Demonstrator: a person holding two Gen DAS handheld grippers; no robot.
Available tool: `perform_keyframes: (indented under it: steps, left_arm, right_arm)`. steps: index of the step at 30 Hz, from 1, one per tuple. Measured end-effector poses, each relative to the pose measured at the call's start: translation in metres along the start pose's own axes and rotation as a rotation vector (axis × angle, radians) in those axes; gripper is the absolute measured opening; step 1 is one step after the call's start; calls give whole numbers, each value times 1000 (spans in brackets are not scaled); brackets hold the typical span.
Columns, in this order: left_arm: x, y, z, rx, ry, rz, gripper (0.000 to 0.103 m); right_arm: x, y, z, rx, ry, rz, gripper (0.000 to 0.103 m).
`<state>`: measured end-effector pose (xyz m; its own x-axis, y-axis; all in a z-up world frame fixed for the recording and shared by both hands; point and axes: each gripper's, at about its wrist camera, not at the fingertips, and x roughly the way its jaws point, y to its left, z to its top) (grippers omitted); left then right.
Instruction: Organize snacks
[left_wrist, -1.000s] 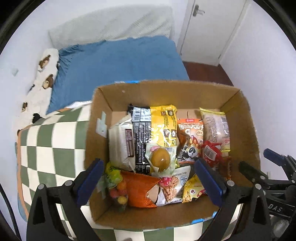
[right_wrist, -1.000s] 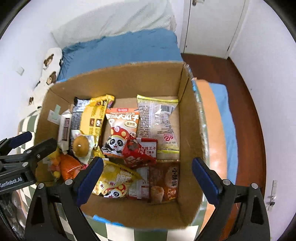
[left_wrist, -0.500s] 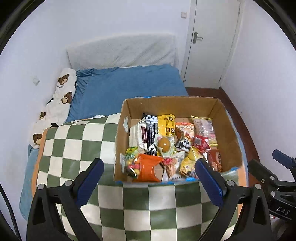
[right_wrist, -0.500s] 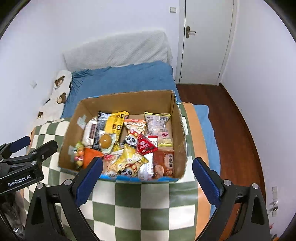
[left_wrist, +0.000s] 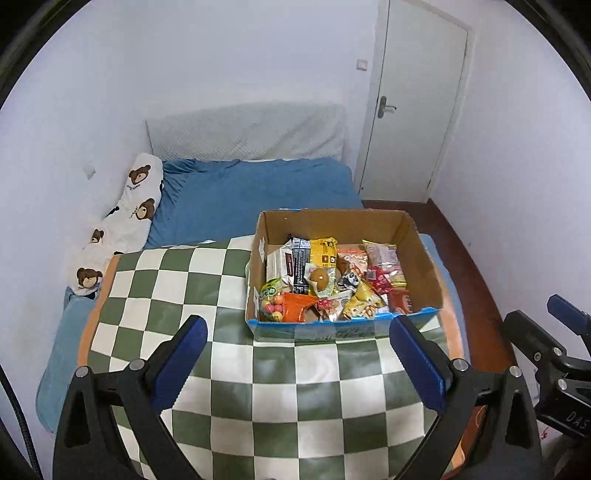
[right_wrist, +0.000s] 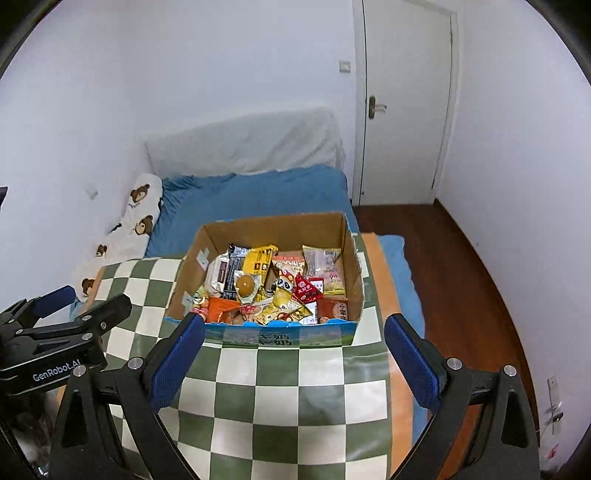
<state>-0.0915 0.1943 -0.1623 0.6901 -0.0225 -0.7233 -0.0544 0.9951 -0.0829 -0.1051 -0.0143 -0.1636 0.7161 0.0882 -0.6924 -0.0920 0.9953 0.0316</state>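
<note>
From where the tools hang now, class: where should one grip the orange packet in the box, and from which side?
Probably from above, on the orange packet's raised upper edge. It leans against the cardboard box's near wall with snacks crowding its sides, so only the top is free.

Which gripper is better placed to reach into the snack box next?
Probably the right gripper: open, with the cardboard box centred between its fingers. The left gripper is also open but sits further left.

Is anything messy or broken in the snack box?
The snacks lie jumbled and overlapping in the cardboard box, none lined up. The box's near rim looks torn and ragged. Nothing has spilled onto the checkered blanket.
</note>
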Motion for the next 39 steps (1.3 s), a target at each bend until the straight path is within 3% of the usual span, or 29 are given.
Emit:
perform_keyframes:
  steps: [9, 19, 28, 39]
  left_arm:
    - [-47, -7, -17, 35, -62, 21, 101]
    - [-57, -12, -28, 49, -68, 12, 101]
    - [-42, -14, -21, 30, -97, 25, 103]
    - [6, -7, 5, 4, -55, 64, 103]
  right_arm:
    - [-60, 4, -15, -12, -58, 4, 100]
    - [-79, 0, -22, -11, -70, -1, 100]
    - [-66, -4, -19, -16, -96, -48, 103]
    - [-15, -17, 4, 8, -86, -100, 103]
